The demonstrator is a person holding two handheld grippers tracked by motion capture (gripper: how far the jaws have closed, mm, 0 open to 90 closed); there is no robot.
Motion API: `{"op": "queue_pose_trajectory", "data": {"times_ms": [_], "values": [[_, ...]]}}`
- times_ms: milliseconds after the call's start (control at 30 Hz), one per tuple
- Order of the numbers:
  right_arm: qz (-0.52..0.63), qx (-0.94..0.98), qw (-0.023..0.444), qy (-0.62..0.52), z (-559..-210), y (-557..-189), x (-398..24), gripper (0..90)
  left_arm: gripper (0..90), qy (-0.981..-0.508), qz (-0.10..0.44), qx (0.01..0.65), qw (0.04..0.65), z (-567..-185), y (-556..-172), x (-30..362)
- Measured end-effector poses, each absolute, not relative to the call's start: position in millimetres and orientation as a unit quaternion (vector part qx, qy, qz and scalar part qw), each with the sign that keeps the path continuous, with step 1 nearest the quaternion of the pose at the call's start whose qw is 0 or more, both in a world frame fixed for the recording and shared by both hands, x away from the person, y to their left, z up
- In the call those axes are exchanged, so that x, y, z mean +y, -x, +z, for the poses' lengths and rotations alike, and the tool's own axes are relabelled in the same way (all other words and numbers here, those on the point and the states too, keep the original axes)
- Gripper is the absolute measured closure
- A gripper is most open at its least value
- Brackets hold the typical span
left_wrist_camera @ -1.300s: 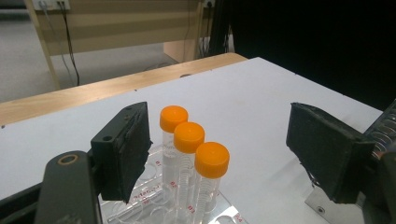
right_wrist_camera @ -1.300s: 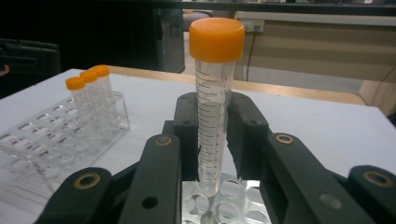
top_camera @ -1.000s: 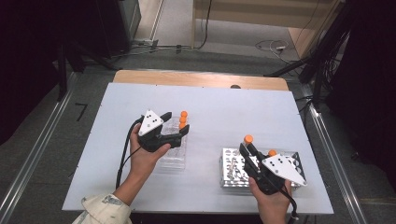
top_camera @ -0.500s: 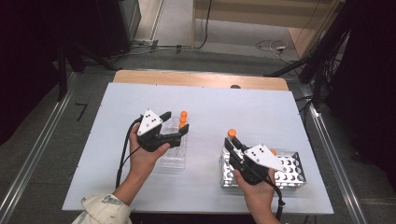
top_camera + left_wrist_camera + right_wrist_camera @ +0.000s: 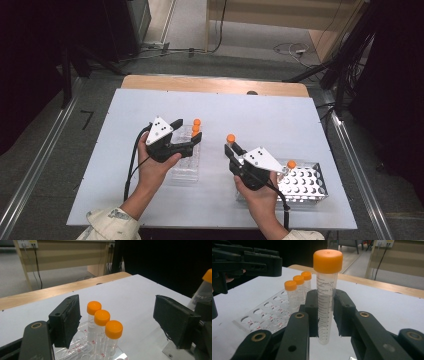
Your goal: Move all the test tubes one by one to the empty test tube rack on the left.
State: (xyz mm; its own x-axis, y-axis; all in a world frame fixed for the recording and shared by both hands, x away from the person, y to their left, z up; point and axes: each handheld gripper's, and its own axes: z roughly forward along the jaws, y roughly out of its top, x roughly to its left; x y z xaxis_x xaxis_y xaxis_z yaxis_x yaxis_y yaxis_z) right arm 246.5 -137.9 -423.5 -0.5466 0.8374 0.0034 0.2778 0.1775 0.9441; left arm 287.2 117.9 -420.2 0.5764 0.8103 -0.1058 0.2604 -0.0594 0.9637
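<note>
A person works two hand-held grippers over a white table (image 5: 280, 115). The right gripper (image 5: 325, 315) pinches a clear graduated tube (image 5: 325, 307) with an orange cap, its jaws pressed on the tube's lower half; the tube stands upright and hangs clear of the tabletop. From above, that tube (image 5: 231, 142) sits near the table's centre, at 9 o'clock from a metal rack (image 5: 307, 182) that lies by the near right edge, where another orange-capped tube (image 5: 290, 164) stands at the rack's near-left corner.

The left gripper (image 5: 117, 320) hovers with its jaws spread wide and nothing between the pads. Just beyond it lies a clear plastic rack (image 5: 82, 347) with three orange-capped tubes (image 5: 102, 327) standing upright in a row. From above, the clear rack (image 5: 187, 160) lies at 9 o'clock from the held tube, well apart from the metal rack. The left gripper (image 5: 187, 135) sits over the clear rack's left side, the row of tubes at its 1 o'clock.
</note>
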Motion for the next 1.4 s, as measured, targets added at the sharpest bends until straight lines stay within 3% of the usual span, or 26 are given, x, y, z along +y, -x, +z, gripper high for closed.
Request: {"op": "queue_pose_trajectory", "data": {"times_ms": [333, 600, 800, 1033, 1400], "values": [[0.494, 0.734, 0.257, -0.388, -431.3, -255.6, -124.6, 72.5, 16.3, -0.691, 0.222, 0.365, 0.583, -410.6, -280.0, 107.4], [0.486, 0.753, 0.241, -0.373, -432.7, -257.7, -112.5, 72.4, 17.0, -0.709, 0.200, 0.336, 0.586, -409.5, -273.8, 91.2], [0.490, 0.760, 0.232, -0.357, -430.0, -255.4, -103.4, 72.4, 26.3, -0.712, 0.209, 0.326, 0.585, -410.4, -272.0, 86.9], [0.495, 0.764, 0.225, -0.348, -427.1, -253.1, -96.0, 72.4, 47.0, -0.713, 0.200, 0.307, 0.598, -410.3, -269.6, 86.2], [0.502, 0.760, 0.215, -0.351, -425.6, -254.2, -94.6, 72.4, 69.5, -0.713, 0.198, 0.301, 0.601, -411.1, -270.2, 88.1]]}}
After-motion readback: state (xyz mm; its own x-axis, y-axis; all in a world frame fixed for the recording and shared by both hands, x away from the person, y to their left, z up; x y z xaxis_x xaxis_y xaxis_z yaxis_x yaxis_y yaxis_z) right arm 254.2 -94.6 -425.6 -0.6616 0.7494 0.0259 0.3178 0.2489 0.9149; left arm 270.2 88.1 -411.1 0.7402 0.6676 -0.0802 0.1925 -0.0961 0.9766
